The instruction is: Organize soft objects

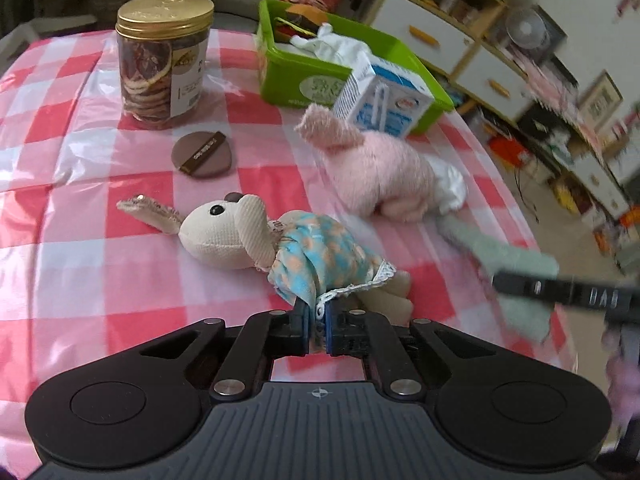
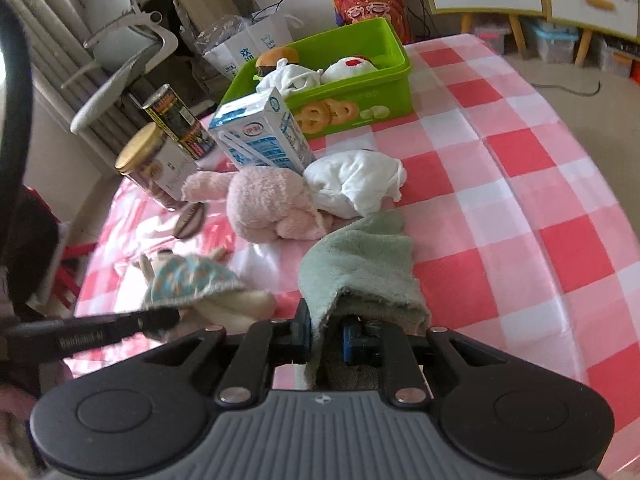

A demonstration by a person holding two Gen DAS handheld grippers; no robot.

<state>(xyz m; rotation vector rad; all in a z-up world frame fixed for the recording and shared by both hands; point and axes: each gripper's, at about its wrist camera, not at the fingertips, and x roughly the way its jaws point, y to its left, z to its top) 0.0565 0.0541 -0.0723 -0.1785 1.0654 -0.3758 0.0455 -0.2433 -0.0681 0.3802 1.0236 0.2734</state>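
Observation:
My left gripper (image 1: 318, 326) is shut on the hem of the blue floral dress of a cream bunny doll (image 1: 248, 236), which lies on the checked tablecloth; the doll also shows in the right wrist view (image 2: 192, 284). My right gripper (image 2: 326, 334) is shut on a green fluffy cloth (image 2: 360, 264), seen blurred in the left wrist view (image 1: 516, 264). A pink plush (image 1: 380, 168) (image 2: 268, 204) and a white cloth (image 2: 356, 180) lie between the doll and the green bin (image 1: 296, 76) (image 2: 360, 92), which holds soft toys.
A milk carton (image 1: 384, 100) (image 2: 260, 136) stands by the bin. A gold-lidded cookie jar (image 1: 160, 60) (image 2: 156, 160), a tin can (image 2: 180, 124) and a brown powder puff (image 1: 202, 154) sit at the left. The table edge (image 1: 520, 200) is on the right.

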